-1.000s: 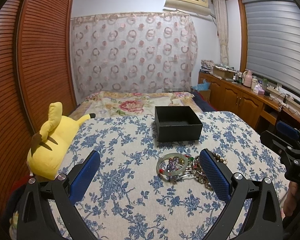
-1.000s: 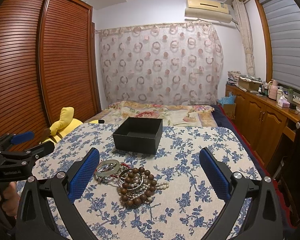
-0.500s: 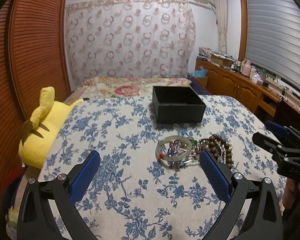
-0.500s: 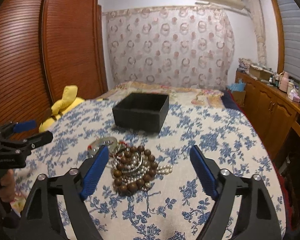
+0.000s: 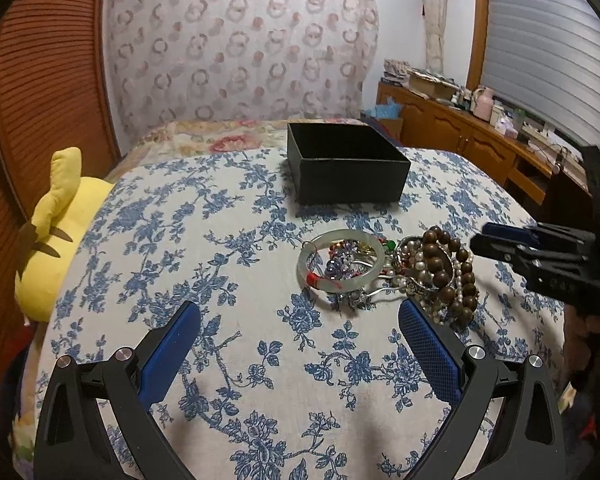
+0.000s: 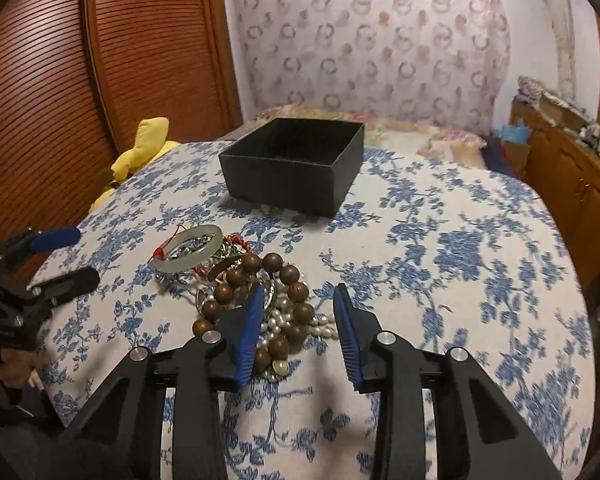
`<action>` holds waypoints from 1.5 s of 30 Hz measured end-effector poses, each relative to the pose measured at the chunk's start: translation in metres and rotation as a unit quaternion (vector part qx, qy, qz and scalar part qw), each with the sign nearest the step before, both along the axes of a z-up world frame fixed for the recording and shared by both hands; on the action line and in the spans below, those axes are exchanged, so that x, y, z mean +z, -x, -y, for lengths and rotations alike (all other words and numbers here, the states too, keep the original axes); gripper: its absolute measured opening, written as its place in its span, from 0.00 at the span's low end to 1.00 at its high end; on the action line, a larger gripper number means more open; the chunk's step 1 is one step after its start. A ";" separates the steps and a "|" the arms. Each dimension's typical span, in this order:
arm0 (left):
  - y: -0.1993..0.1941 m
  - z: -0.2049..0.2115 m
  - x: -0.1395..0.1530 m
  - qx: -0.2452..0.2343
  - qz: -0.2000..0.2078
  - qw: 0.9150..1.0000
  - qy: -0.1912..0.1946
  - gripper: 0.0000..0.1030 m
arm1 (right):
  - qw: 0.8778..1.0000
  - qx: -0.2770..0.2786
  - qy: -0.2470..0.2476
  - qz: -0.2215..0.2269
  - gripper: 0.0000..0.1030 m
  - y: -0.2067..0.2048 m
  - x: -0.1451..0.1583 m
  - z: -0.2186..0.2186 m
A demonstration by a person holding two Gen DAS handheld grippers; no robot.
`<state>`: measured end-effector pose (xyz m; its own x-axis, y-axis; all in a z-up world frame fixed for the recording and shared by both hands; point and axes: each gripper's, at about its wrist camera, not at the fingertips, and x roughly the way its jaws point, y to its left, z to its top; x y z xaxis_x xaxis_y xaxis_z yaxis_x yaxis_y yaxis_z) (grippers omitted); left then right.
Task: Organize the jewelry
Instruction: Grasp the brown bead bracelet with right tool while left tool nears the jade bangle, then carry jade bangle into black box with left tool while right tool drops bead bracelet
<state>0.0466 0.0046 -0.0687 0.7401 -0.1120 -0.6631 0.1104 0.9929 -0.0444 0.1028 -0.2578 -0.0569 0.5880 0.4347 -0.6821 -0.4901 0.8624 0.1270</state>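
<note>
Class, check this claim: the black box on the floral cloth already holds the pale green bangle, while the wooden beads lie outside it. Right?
Wrong: the pale green bangle lies on the floral cloth in front of the black box, beside the wooden beads; the left wrist view shows it.

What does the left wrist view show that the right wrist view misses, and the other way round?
Only left wrist: the right tool from the side, reaching at the jewelry pile, and the window blind. Only right wrist: its pads closing around the wooden bead bracelet and pearls, not yet pressing. Both: black box, jade bangle, yellow plush toy, floral bedspread.
</note>
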 end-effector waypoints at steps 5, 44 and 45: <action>-0.010 -0.002 -0.008 -0.013 -0.024 0.999 0.016 0.93 | 0.999 0.012 -0.004 -0.033 0.33 -0.019 -0.008 -0.005; -0.099 0.025 -0.032 -0.107 -0.105 0.987 0.063 0.75 | 0.997 0.047 -0.048 0.031 0.15 0.008 0.052 -0.004; -0.099 0.025 -0.031 -0.110 -0.104 0.986 0.066 0.73 | 0.997 0.048 -0.048 0.033 0.15 0.009 0.054 -0.004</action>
